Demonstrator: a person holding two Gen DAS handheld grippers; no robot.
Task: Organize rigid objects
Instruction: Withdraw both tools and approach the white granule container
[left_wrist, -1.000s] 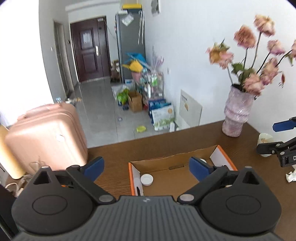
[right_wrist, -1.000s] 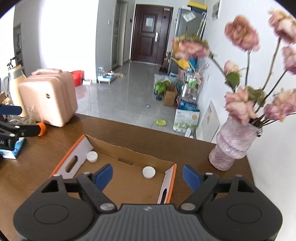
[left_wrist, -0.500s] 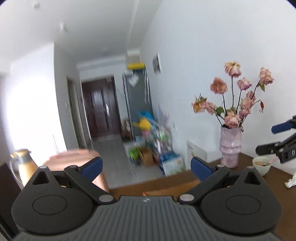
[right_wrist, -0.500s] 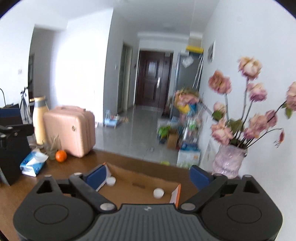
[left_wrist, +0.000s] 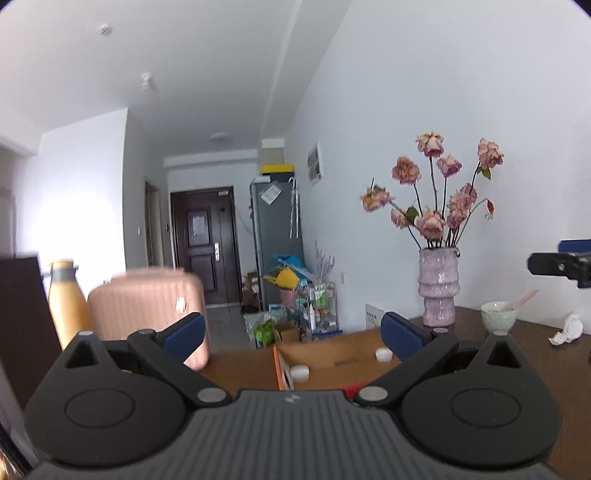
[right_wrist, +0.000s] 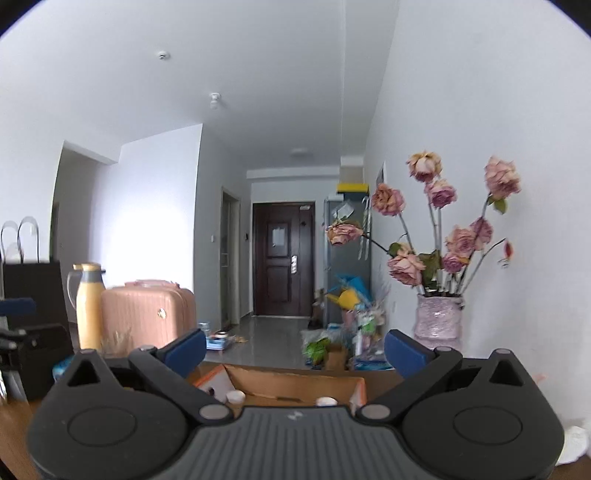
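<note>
Two grippers raised level and pointing across the room, both empty: left gripper (left_wrist: 291, 328) spread wide with nothing between the blue pads, right gripper (right_wrist: 295, 345) likewise wide apart and holding nothing. Directly ahead and below each, low in the frame and partly hidden behind the gripper bodies, an open cardboard box (left_wrist: 332, 350) on the brown wooden table (left_wrist: 535, 354), orange-edged flaps folded out, long axis running left to right across both views. Inside, two white caps: left cap (left_wrist: 299, 372) near the orange flap, right cap (left_wrist: 383, 354) toward the far wall; same pair visible from the right wrist as left cap (right_wrist: 235, 397) and right cap (right_wrist: 326, 401). Judging by framing, box about equally reachable by either hand, needing a downward tilt first. No other loose rigid piece clearly identifiable near the box. Beyond, to the right on the table, a small bowl with spoon (left_wrist: 499, 316), a crumpled tissue (left_wrist: 567, 329), and a pink vase of dried roses (left_wrist: 439, 286). Farther left, a yellow thermos (left_wrist: 68, 302) and pink suitcase (left_wrist: 147, 306); farthest, the dark door (left_wrist: 203, 243).
</note>
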